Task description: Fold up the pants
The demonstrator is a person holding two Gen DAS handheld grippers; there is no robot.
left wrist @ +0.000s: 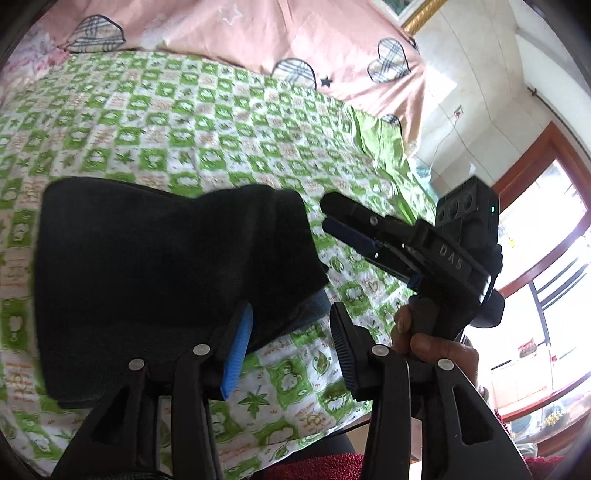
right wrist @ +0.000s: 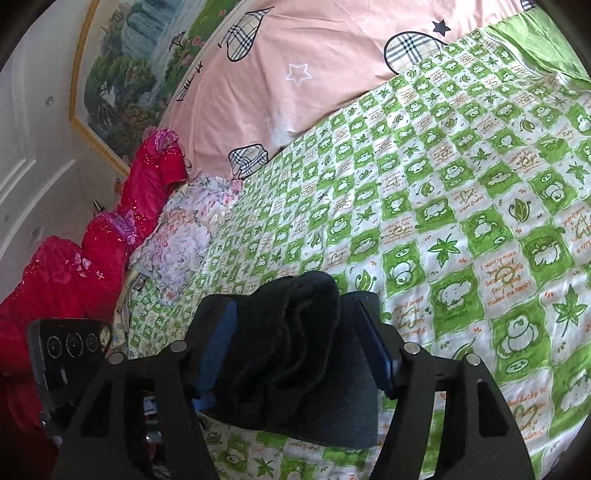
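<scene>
The black pants (left wrist: 166, 273) lie folded in a thick bundle on the green-checked bedsheet (left wrist: 207, 122), near the bed's front edge and well away from the pink quilt (left wrist: 229, 33) along its far edge. The left hand-held gripper (left wrist: 291, 350) is spread, its blue-padded finger touching the bundle's edge. The right hand-held gripper (right wrist: 299, 354) is spread, with a bunched fold of the pants between its fingers.

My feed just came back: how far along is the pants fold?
Looks done: the black pants lie in a compact folded bundle on the green checked sheet. In hand: both look released; the left hand-held gripper is open beside the bundle's corner, and the right hand-held gripper is open with folded cloth between its fingers. Left: withdraw, perhaps smooth the raised top layer.
</scene>
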